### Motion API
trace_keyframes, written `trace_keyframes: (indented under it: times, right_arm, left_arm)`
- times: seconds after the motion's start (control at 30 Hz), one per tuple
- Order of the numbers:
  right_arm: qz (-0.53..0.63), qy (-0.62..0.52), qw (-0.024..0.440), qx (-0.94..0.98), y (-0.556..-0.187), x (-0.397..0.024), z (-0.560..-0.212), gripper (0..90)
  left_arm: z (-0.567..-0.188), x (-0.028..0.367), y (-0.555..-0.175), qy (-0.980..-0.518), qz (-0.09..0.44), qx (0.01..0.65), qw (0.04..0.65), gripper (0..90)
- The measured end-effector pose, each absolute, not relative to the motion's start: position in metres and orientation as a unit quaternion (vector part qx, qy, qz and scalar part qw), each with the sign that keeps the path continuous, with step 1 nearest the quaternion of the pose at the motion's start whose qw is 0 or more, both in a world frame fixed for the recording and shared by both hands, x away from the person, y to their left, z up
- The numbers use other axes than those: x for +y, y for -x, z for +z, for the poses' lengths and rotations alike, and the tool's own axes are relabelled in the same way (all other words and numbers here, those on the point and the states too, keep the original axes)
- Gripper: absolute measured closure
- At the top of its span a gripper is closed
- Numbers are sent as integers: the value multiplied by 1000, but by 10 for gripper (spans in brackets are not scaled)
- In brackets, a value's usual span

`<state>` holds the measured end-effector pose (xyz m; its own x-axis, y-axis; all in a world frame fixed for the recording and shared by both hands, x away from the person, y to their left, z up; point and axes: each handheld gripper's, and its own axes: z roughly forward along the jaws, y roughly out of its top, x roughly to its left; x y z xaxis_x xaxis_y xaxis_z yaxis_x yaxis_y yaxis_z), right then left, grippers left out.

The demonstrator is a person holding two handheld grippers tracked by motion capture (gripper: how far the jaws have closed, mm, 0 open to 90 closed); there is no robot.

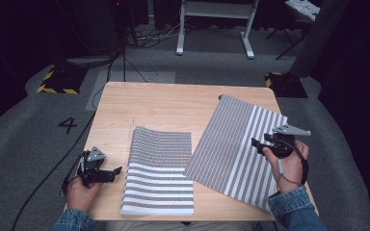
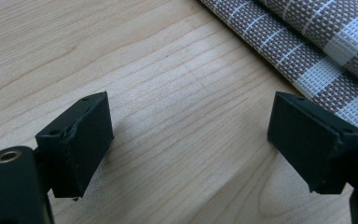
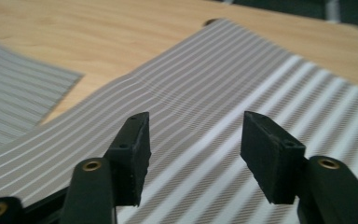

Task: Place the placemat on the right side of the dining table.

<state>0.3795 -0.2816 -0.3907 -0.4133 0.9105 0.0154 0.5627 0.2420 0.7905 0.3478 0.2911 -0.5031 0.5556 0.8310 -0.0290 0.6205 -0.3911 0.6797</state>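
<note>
Striped placemats, two, lie flat on the wooden worktop [image 1: 164,103]; folded placemat [image 1: 159,173] sits at 6 o'clock near the front edge, doubled over with fine stripes above and broad stripes below; larger placemat [image 1: 233,144] lies at 3 o'clock, unfolded and skewed, its near corner touching the folded one; no containers on the worktop. Left tongs [image 1: 110,174] held at 8 o'clock over bare wood just beside the folded placemat, jaws wide apart, empty. Right tongs [image 1: 259,144] hover at 3 o'clock above the larger placemat, jaws apart, gripping nothing; grey floor beyond shows cables and a white frame.
</note>
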Motion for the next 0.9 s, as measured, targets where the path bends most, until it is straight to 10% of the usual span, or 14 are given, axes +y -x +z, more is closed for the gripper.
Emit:
trace_keyframes:
  times: [0.9]
  right_arm:
    - [312,-363,104,872,-348,-133,-482,288]
  left_arm:
    - [-503,291,-347,-818,161,443,329,143]
